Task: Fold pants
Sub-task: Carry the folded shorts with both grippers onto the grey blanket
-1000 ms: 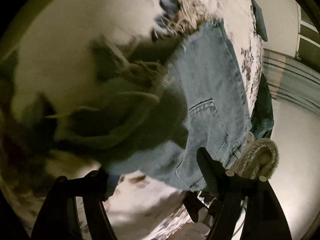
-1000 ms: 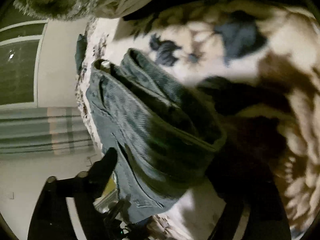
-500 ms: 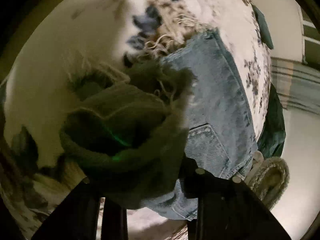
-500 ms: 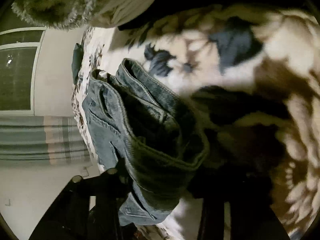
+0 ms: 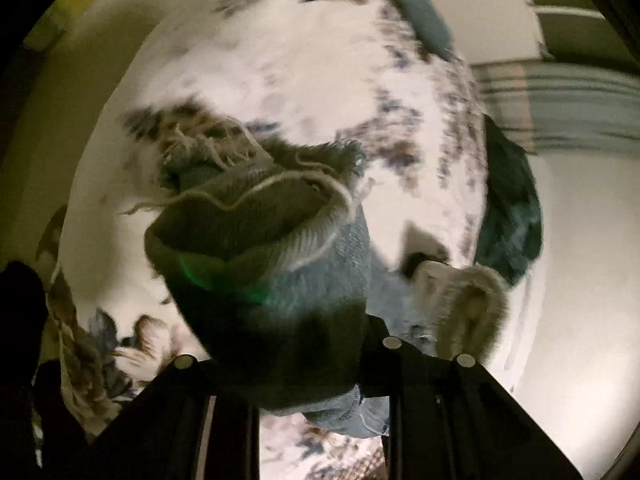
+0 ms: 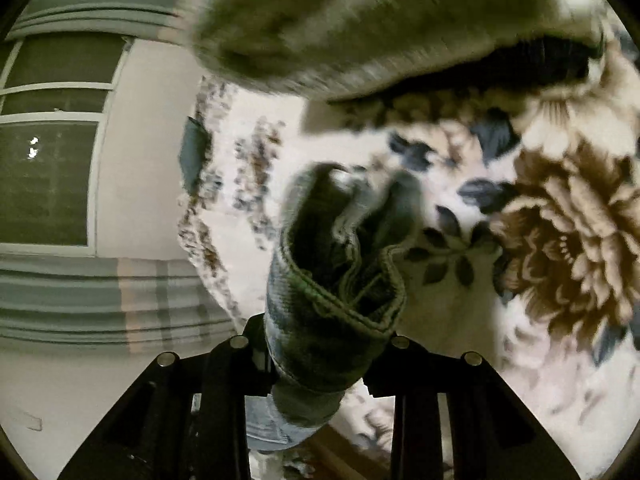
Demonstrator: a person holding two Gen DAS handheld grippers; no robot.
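Bunching up between the fingers of the left gripper (image 5: 280,356), the pants (image 5: 276,264) fill the middle of the left wrist view, and the gripper is clamped on a frayed leg end whose opening gapes toward the camera. Loose threads trail from the raw hem. Beyond it lies the bed (image 5: 304,80) with its pale floral cover (blurred here). A furry sleeve (image 5: 468,304) shows to the right of the denim, and a dark green cloth (image 5: 508,216) hangs at the bed's far edge.

From the right wrist view, the right gripper (image 6: 320,344) is likewise clenched on the pants (image 6: 332,280), gripping a stitched edge that stands up in a rumpled loop above the fingers. The denim is faded blue, shadowed where it folds inward. Behind it the bed (image 6: 460,300) shows large brown flowers; a window (image 6: 52,176) sits left.
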